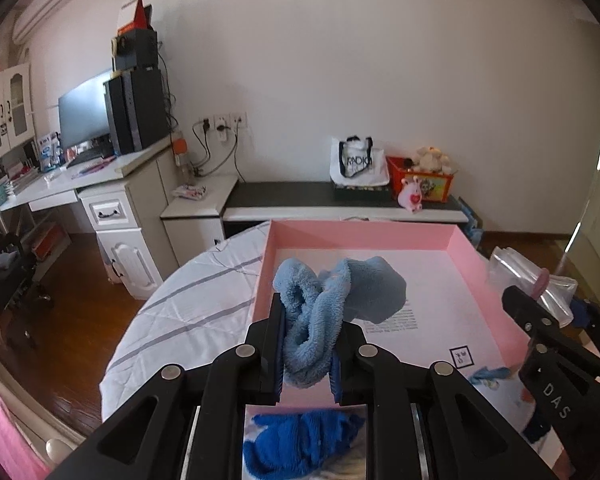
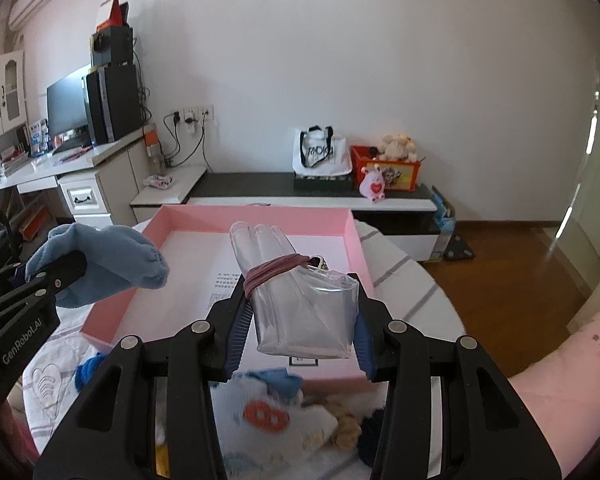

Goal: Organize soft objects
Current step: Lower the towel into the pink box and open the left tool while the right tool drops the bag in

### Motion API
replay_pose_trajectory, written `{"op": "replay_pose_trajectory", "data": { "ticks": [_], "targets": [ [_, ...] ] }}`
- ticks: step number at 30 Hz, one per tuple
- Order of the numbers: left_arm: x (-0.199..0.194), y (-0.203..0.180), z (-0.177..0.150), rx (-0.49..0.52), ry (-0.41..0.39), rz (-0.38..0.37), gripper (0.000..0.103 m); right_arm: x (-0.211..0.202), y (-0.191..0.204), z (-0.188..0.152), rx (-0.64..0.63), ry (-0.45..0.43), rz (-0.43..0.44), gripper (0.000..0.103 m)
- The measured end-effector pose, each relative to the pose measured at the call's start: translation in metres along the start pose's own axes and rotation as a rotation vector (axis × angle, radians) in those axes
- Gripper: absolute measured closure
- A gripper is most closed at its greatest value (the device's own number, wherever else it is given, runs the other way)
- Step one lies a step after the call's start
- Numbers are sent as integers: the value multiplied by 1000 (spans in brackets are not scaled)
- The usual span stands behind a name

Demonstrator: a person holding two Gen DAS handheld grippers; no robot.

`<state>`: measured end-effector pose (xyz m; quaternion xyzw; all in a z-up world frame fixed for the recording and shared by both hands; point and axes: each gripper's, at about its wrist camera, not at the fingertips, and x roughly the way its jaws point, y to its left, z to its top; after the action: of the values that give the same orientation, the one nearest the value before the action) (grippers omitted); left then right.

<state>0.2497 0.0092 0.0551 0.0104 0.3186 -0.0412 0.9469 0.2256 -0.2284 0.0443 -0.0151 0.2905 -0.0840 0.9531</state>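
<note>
White walls and a low black-topped bench back a round table [image 1: 172,312] under a striped cloth. Left gripper [image 1: 306,354] has its jaws clamped on a light-blue fleece sock [image 1: 332,300], held above the pink tray [image 1: 364,234] near its left wall. Right gripper [image 2: 298,322] pinches a rolled clear plastic bag [image 2: 300,304], bound by a pink hair band [image 2: 276,270], over the tray's near edge. Inside, the tray looks bare apart from its printed paper lining, so sorting seems barely begun. Darker blue fabric [image 1: 304,440] and other soft toys [image 2: 284,412] wait at the table's near edge.
</note>
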Motion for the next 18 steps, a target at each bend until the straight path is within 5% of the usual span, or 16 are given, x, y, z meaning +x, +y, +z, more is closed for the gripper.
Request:
{"op": "replay_pose_trajectory", "data": {
  "ticks": [9, 13, 18],
  "targets": [
    [73, -4, 45, 13, 70, 13, 87, 40, 0, 4, -18, 68, 14, 61],
    [86, -7, 47, 26, 75, 16, 79, 49, -2, 4, 0, 94, 23, 53],
    [91, -5, 46, 15, 62, 21, 19, 46, -8, 4, 16, 82, -1, 21]
  ]
}}
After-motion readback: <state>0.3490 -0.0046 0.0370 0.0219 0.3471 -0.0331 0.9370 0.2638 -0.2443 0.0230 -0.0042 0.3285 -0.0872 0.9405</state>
